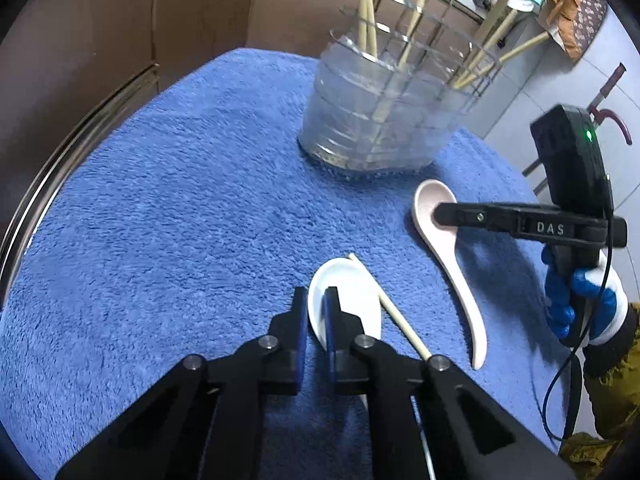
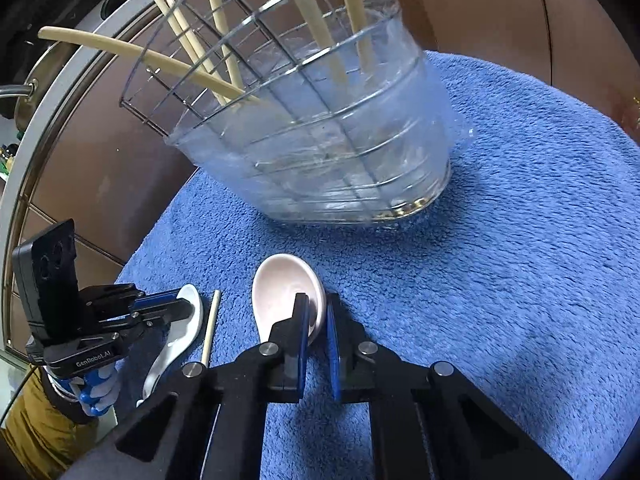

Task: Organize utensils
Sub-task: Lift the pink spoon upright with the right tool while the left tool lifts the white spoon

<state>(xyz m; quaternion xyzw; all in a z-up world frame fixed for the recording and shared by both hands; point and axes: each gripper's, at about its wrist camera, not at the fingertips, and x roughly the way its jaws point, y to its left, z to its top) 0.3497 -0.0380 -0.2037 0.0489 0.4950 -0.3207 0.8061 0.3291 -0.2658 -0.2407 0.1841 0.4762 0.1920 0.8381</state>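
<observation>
Both tilted steeply downward, left tongs [image 1: 316, 304] pinch white spoon [image 1: 352, 300] (right tongs [image 2: 316, 312] pink spoon [image 2: 280, 284]).

wire basket [image 1: 380, 120] ahead, towel [image 1: 180, 200] open leftward

Spoons: two, a white spoon [image 1: 352, 300] near left and a pink spoon [image 1: 448, 256] to its right
Loose chopstick [image 1: 388, 308]: one, lying between the spoons
Wire basket [image 1: 384, 120]: one, at the far side
Chopsticks in basket [image 1: 368, 12]: several upright, exact number unclear
Blue towel [image 1: 180, 208]: one
Grippers: two
</observation>
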